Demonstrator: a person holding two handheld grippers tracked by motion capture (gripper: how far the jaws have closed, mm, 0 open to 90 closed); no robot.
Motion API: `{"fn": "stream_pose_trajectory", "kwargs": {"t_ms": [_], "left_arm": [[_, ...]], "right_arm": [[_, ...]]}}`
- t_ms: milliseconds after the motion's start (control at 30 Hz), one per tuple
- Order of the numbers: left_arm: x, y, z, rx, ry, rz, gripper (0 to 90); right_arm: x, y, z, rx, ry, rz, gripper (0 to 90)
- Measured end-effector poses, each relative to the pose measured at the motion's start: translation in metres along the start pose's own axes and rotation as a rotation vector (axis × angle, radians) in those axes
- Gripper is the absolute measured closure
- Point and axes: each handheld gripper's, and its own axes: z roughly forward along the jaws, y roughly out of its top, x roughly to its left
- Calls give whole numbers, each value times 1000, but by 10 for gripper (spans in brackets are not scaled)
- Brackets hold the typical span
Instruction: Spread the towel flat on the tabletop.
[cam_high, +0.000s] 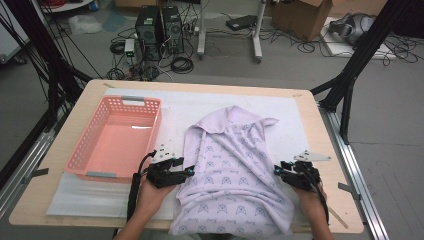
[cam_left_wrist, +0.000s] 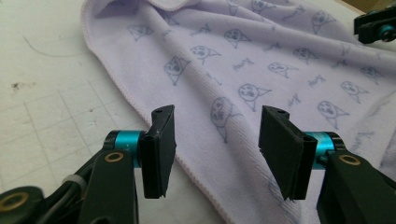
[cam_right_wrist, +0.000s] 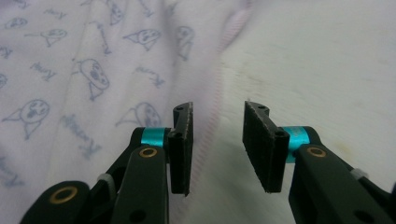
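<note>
A lilac towel (cam_high: 235, 175) printed with small blue figures lies crumpled on the white mat, running from mid-table to the near edge. My left gripper (cam_high: 189, 171) sits at the towel's left edge, and my right gripper (cam_high: 278, 170) at its right edge. In the left gripper view the left gripper (cam_left_wrist: 215, 149) stands open above the towel (cam_left_wrist: 261, 70), its hem passing under the gap. Seen in the right gripper view, the right gripper (cam_right_wrist: 217, 144) is open too, over the towel's hem (cam_right_wrist: 215, 107), with towel (cam_right_wrist: 84, 70) to its left. Neither pair of pads presses on cloth.
A pink plastic basket (cam_high: 80, 155) stands on the left of the table, close to my left hand. The white mat (cam_high: 290, 115) covers most of the wooden tabletop (cam_high: 330, 150). Black frame legs, computers and cables sit on the floor beyond the far edge.
</note>
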Motion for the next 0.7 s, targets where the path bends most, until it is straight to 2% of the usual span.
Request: {"fn": "stream_pose_trajectory", "kwargs": {"t_ms": [33,67,100,167,267,367,433,600,667,700], "left_arm": [[0,-1,0,11,4,12,461],[0,-1,0,11,10,15,461],[-1,-2,-1,13,11,19,460],[0,-2,-2,6,12,12,461],[0,-2,-3,7,15,13,460],[1,-2,-3,10,21,17,460],[1,-2,-3,12,23,17,460],[3,-1,-2,21,23,19,457],[3,1,-1,25,25,26,451],[3,2,1,27,24,29,450]], "right_arm": [[4,1,4,4,-17,-21,638],[6,3,5,6,-28,-34,711],[7,3,4,13,-20,-43,840],[9,3,3,21,-25,-77,865],[9,3,0,27,-72,-98,875],[-2,-2,-7,17,-105,-66,878],[-9,-5,-15,24,-150,-51,878],[-19,-11,-35,100,-270,-77,878],[-20,-13,-41,133,-297,-86,877],[-21,-15,-44,143,-295,-75,874]]}}
